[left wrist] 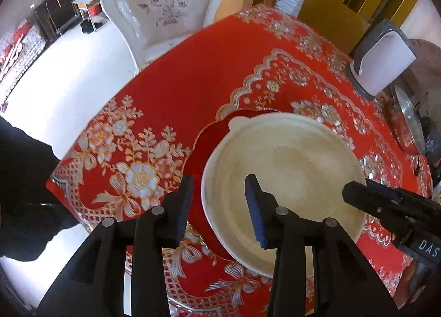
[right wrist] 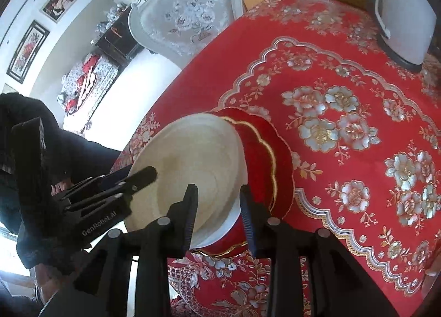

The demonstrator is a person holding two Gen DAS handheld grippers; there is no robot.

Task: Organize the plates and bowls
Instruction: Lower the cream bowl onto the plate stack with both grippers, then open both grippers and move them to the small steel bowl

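A cream bowl (left wrist: pixel 289 179) with a small lug handle sits on a red plate with a gold scalloped rim (left wrist: pixel 198 151), on the red floral tablecloth. My left gripper (left wrist: pixel 220 204) is open, its jaws standing on either side of the bowl's near left rim. My right gripper (right wrist: pixel 219 215) is open too, its jaws on either side of the bowl's rim on the opposite side. The bowl (right wrist: pixel 193 168) and the red plate (right wrist: pixel 264 157) show in the right wrist view. Each gripper shows in the other's view, the right one (left wrist: pixel 358 187) and the left one (right wrist: pixel 146 173).
A grey and white appliance (left wrist: pixel 383 60) stands at the table's far right. A white floral chair (left wrist: pixel 165 8) is pushed against the far edge. A metal lid (left wrist: pixel 410 118) lies at the right edge. The table's left edge (left wrist: pixel 63 176) is close.
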